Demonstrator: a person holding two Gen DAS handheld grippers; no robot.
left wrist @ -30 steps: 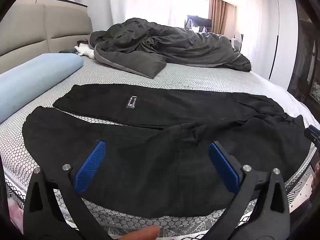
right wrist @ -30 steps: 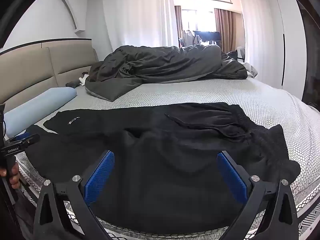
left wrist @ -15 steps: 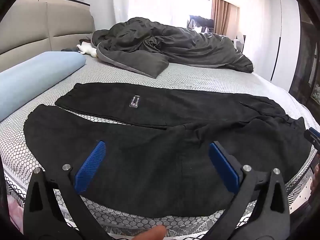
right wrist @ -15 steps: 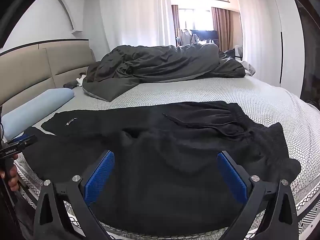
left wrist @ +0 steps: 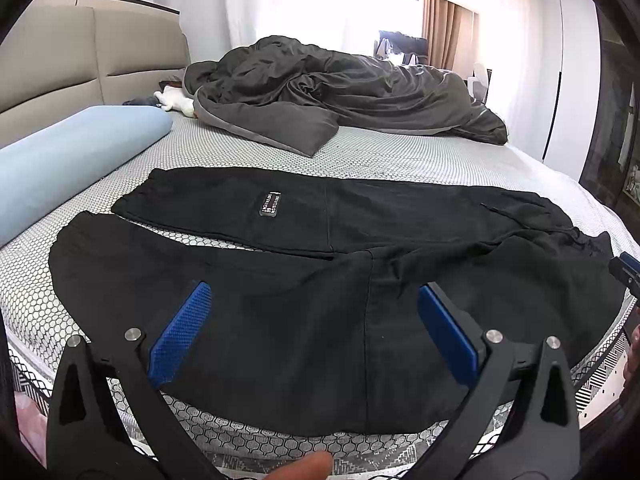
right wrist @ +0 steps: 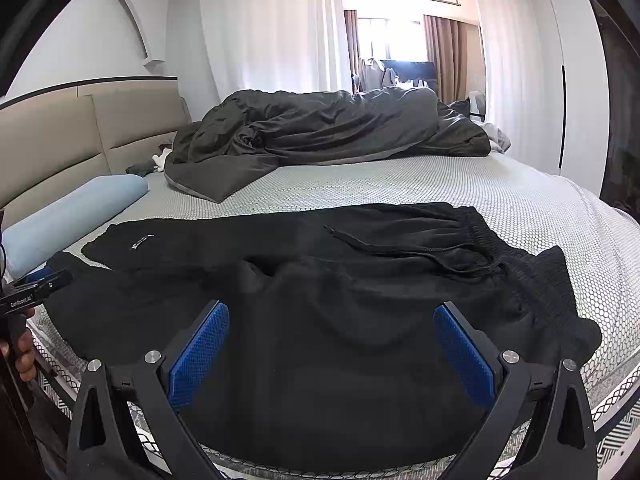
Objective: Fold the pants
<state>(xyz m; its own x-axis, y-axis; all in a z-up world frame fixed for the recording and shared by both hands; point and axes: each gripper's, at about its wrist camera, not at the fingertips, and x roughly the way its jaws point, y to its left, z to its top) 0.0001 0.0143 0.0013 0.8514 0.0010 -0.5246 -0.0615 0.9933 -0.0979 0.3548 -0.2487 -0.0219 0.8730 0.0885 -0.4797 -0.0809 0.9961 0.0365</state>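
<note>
The black pants (left wrist: 304, 280) lie flat across the near edge of the bed (left wrist: 400, 160), filling the centre of both frames, 2 legs side by side. The left view shows a white-lettered patch (left wrist: 270, 204) on the far leg; the right view shows the elastic waistband (right wrist: 516, 264) and drawstring (right wrist: 400, 246). The left gripper (left wrist: 312, 320) and right gripper (right wrist: 330, 344) hover with fingers spread, holding nothing.

bed (left wrist: 400, 156) | on it: black pants (left wrist: 280, 320), grey duvet (left wrist: 340, 92), blue pillow (left wrist: 72, 152)
</note>
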